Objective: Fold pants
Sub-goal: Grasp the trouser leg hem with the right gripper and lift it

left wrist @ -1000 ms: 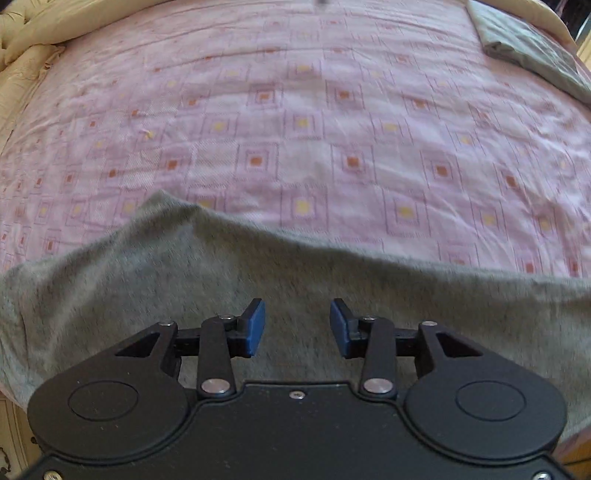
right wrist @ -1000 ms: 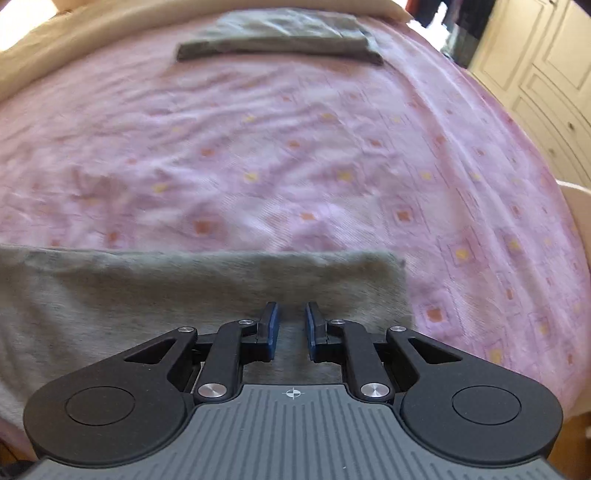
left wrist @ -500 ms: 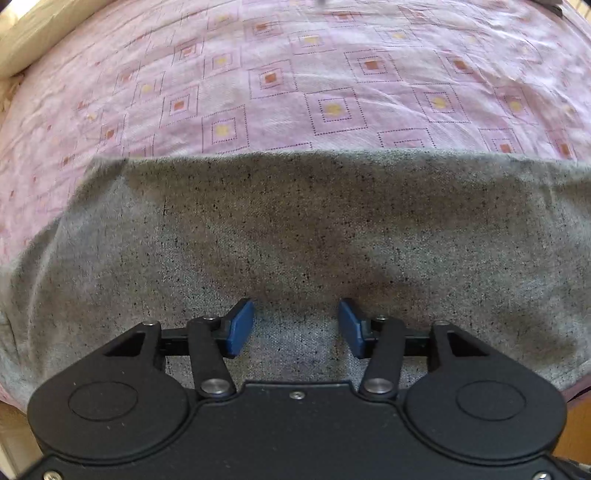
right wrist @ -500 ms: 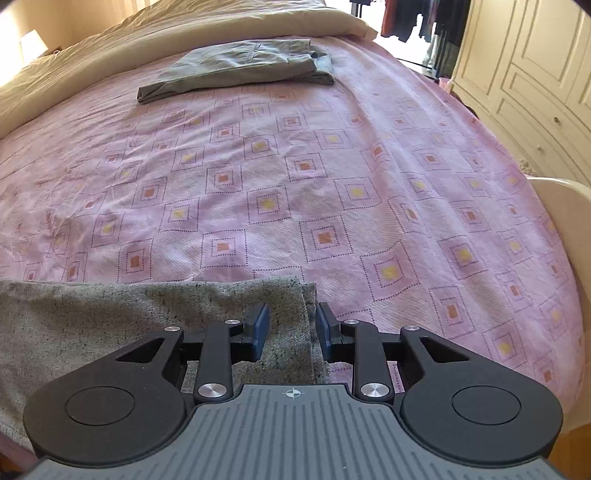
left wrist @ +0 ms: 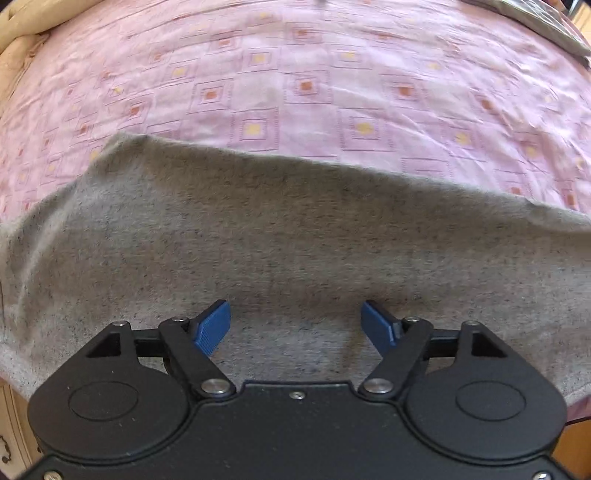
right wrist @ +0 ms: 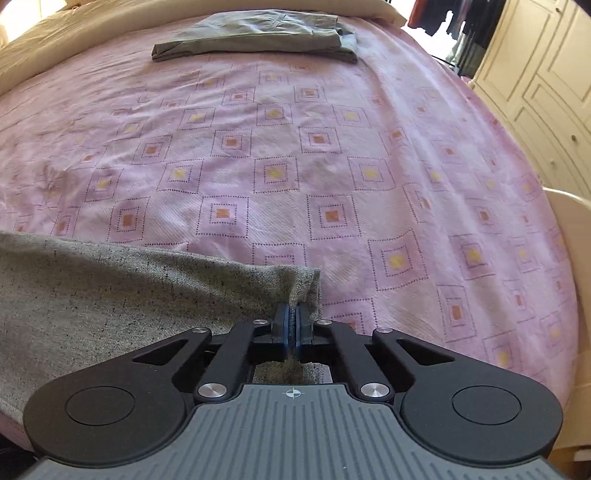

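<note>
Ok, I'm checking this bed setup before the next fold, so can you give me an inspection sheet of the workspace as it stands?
Surface: pink bedspread with a square pattern, lightly creased.
Job's things: grey pants spread along the near edge of the bed.
Clutter: a folded olive garment at the far side of the bed.
Grippers: left gripper open above the pants, its jaws have just been opening and nothing is pinched between them; right gripper shut on the end corner of the pants, its jaws have just closed.
Cables: nothing seen.
Surroundings: beige duvet bunched at the far edge, cream wardrobe doors to the right, dark clothes hanging beyond.
</note>
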`<state>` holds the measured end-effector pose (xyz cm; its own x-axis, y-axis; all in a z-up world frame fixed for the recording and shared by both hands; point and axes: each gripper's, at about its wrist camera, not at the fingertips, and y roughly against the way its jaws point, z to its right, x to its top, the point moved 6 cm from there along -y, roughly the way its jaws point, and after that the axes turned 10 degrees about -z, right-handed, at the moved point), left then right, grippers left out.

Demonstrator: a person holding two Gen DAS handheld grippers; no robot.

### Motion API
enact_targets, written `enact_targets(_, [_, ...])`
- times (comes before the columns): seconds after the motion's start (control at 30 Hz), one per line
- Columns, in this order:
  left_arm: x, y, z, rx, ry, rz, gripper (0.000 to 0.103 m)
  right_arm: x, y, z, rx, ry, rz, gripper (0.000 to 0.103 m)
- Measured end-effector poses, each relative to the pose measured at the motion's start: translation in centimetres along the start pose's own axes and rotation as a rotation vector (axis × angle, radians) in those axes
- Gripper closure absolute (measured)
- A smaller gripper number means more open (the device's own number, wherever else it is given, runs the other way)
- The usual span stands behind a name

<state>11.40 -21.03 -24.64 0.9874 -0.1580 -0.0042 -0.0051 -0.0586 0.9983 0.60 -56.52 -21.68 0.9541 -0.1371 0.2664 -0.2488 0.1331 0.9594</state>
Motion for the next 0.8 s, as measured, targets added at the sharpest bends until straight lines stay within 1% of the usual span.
enact_targets(0.03, [0.0, -0.4, 0.4, 0.013, -0.011, -0.013, 0.025, 0.0, -0.1, -0.2, -0.009, 0.010, 0.002, 0.100])
enact_targets(0.07, [0.1, -0.7, 0.5, 0.027, -0.017, -0.019, 0.022, 0.2, -0.1, -0.4, -0.016, 0.015, 0.006, 0.098])
enact_targets(0.1, [0.1, -0.9, 0.6, 0.040, -0.019, -0.015, 0.017, 0.3, 0.2, -0.3, -0.012, 0.000, 0.014, 0.098])
enact_targets(0.13, [0.2, -0.9, 0.7, 0.051, -0.021, -0.012, 0.016, 0.3, 0.8, 0.0, 0.009, -0.041, 0.037, 0.096])
enact_targets(0.2, [0.6, -1.1, 0.6, 0.065, -0.023, -0.016, 0.010, -0.1, 2.3, 0.9, 0.029, -0.117, 0.080, 0.079])
enact_targets(0.27, [0.7, -1.3, 0.4, 0.068, -0.023, -0.015, 0.005, -1.0, 4.2, 1.3, 0.036, -0.149, 0.120, 0.077])
enact_targets(0.3, [0.7, -1.4, 0.2, 0.070, -0.023, -0.014, 0.001, -1.6, 4.8, 1.1, 0.043, -0.146, 0.129, 0.077])
enact_targets(0.33, [0.6, -1.7, 0.2, 0.070, -0.023, -0.015, 0.000, -2.2, 5.3, 0.6, 0.054, -0.134, 0.132, 0.077])
enact_targets(0.4, [0.7, -1.8, 0.0, 0.056, -0.021, -0.018, 0.000, -3.8, 5.5, -1.0, 0.069, -0.071, 0.116, 0.077])
enact_targets(0.47, [0.6, -1.8, 0.0, 0.051, -0.022, -0.019, 0.000, -5.3, 4.2, -2.4, 0.025, 0.009, 0.053, 0.077])
enact_targets(0.5, [0.6, -1.8, 0.0, 0.052, -0.028, -0.017, 0.000, -6.0, 3.2, -2.7, -0.012, 0.027, 0.006, 0.077])
enact_targets(0.53, [1.0, -2.1, -0.5, 0.056, -0.035, -0.014, 0.000, -6.8, 2.5, -2.6, -0.034, 0.019, -0.020, 0.077])
enact_targets(0.6, [0.3, -2.2, -0.9, 0.069, -0.046, -0.008, 0.000, -7.3, 2.8, -2.2, -0.028, -0.036, 0.025, 0.075])
enact_targets(0.63, [0.2, -2.2, -0.8, 0.075, -0.050, -0.004, 0.000, -7.3, 3.2, -2.1, -0.036, -0.055, 0.024, 0.075])
enact_targets(0.7, [0.1, -2.2, -0.5, 0.088, -0.060, 0.007, 0.000, -7.2, 4.5, -1.9, -0.027, -0.125, 0.058, 0.072])
enact_targets(0.73, [0.1, -2.0, -0.4, 0.093, -0.063, 0.012, 0.000, -7.8, 5.2, -1.5, 0.002, -0.190, 0.086, 0.070])
enact_targets(0.8, [-0.2, -1.7, -0.1, 0.098, -0.064, 0.022, 0.000, -8.7, 5.6, -0.7, 0.085, -0.330, 0.088, 0.061])
